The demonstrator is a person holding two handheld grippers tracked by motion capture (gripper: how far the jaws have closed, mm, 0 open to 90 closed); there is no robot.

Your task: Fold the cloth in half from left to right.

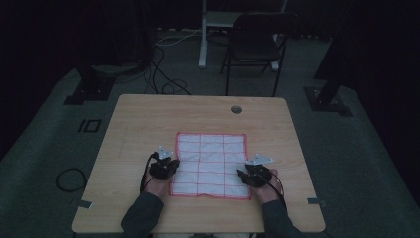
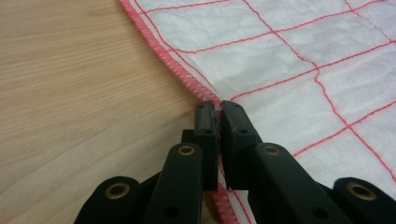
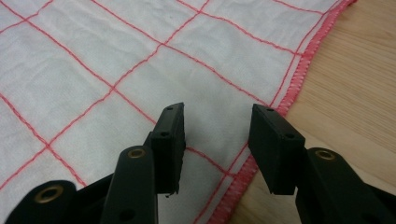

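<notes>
While pinching cloth [image 2: 299, 70], left fingers [image 2: 205, 122] low.

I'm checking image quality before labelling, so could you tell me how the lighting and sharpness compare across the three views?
High view: dim and slightly soft; the room is near black, and the white cloth is the brightest area. Left gripper view: bright, even light, cloth weave crisp, the left gripper sharp. Right gripper view: equally bright, no glare; the right gripper casts only a faint shadow.
</notes>
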